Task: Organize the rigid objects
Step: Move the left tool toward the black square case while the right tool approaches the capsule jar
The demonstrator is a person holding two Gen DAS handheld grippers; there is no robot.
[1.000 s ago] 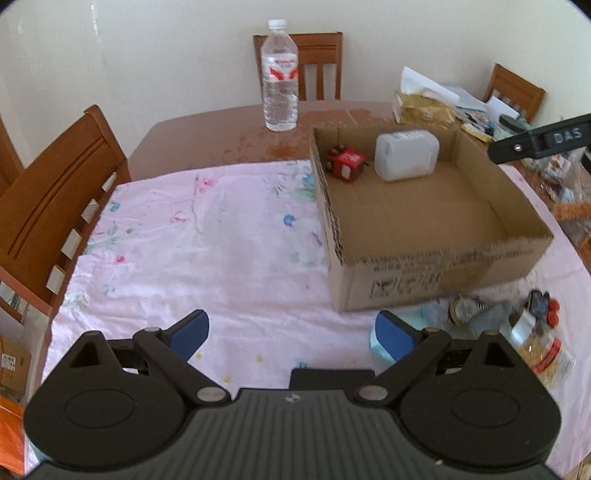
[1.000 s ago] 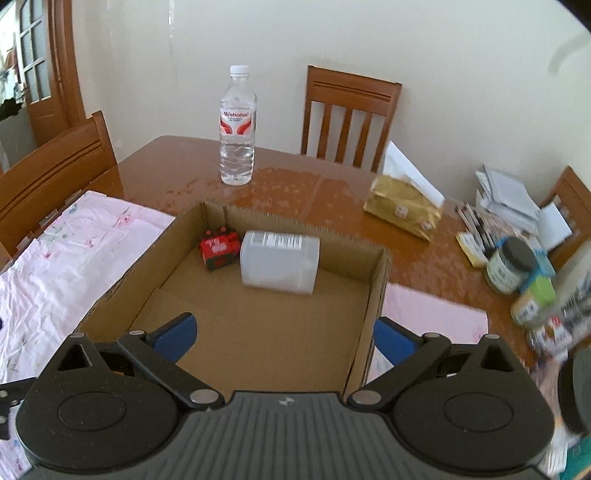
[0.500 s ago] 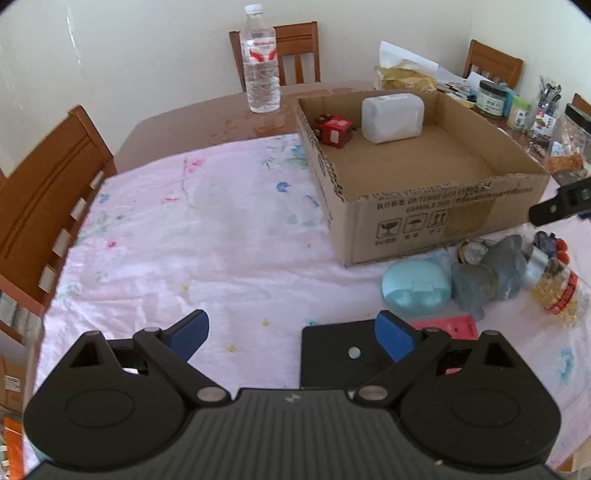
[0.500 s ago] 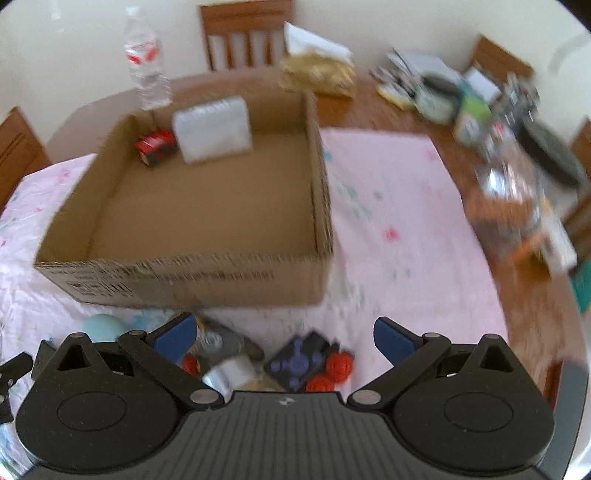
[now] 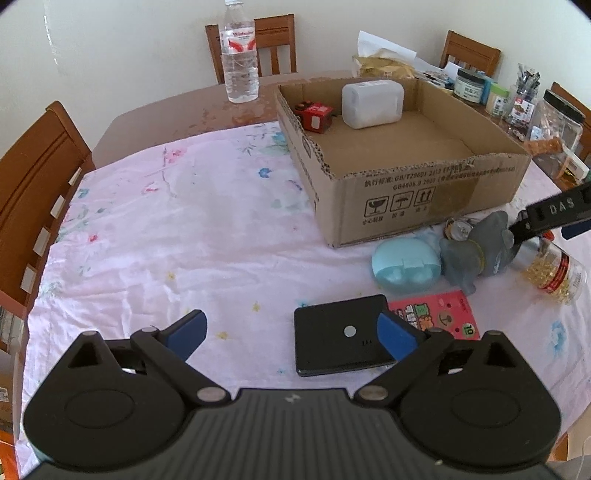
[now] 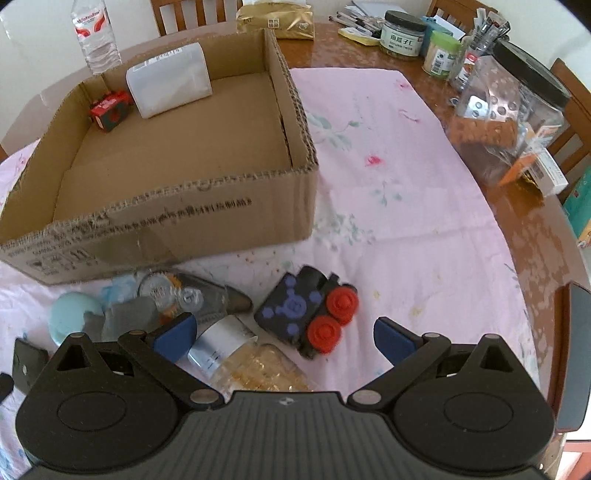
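Observation:
An open cardboard box (image 5: 424, 192) (image 6: 192, 218) holds a white plastic container (image 5: 372, 104) (image 6: 169, 78) and a small red toy car (image 5: 314, 116) (image 6: 110, 110) at its far side. In front of the box lie a black square device (image 5: 341, 339), a pink card (image 5: 436, 317), a teal case (image 5: 405, 264) (image 6: 74, 317), a grey elephant toy (image 5: 480, 247), a capsule bottle (image 5: 554, 273) (image 6: 240, 362) and a black toy with red wheels (image 6: 308, 308). My left gripper (image 5: 291, 332) is open above the cloth beside the black device. My right gripper (image 6: 284, 332) is open just above the black toy and the bottle.
A water bottle (image 5: 240, 55) stands behind the box. Jars (image 6: 506, 114), a gold packet (image 6: 277, 22) and papers crowd the table's far right. Wooden chairs (image 5: 33, 173) ring the table. Pink floral cloth (image 5: 166, 221) lies bare left of the box.
Both grippers have pulled back from the box toward the near side of the table. The right one has dropped low over the pile of objects in front of the box. Both stay open.

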